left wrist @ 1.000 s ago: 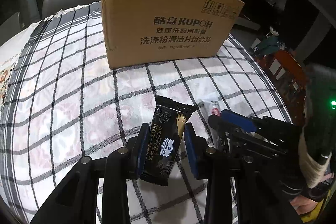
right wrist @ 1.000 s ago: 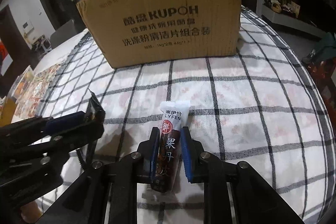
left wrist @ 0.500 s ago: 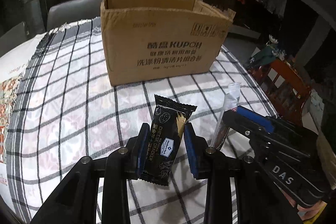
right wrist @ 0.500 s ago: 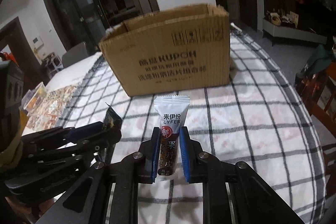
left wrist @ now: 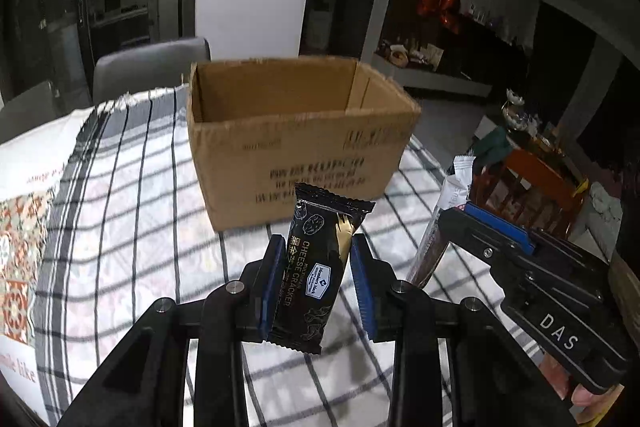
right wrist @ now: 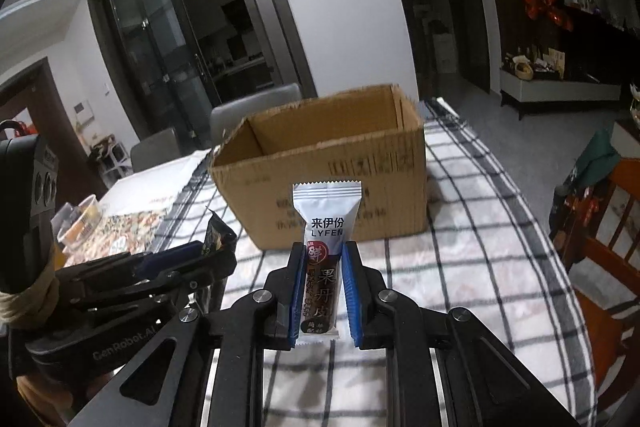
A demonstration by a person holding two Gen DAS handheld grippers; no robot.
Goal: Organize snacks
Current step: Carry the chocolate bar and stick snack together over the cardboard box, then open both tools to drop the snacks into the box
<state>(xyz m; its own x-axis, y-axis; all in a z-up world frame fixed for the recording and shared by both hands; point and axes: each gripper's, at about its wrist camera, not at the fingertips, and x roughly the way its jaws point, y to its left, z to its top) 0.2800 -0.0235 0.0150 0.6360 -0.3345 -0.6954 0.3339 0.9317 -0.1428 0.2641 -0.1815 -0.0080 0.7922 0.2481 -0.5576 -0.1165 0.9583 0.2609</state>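
My left gripper [left wrist: 318,247] is shut on a black cheese cracker packet [left wrist: 316,267] and holds it upright in the air above the checked tablecloth [left wrist: 132,211]. My right gripper [right wrist: 323,255] is shut on a white and brown LYFEN snack stick [right wrist: 325,247], also held up in the air. An open brown cardboard box [left wrist: 296,147] stands ahead of both grippers; the part of its inside that shows is bare [right wrist: 320,131]. The right gripper with its stick shows at the right of the left wrist view [left wrist: 452,211]. The left gripper shows at the left of the right wrist view [right wrist: 216,247].
A patterned mat [left wrist: 24,227] lies at the table's left. Grey chairs [left wrist: 148,67] stand behind the table. An orange wooden chair [right wrist: 608,227] stands off the table's right edge. Cups and containers [right wrist: 80,223] sit at the far left.
Both grippers have risen from the tablecloth with their snacks, so the open top of the box now shows. Both stay shut.
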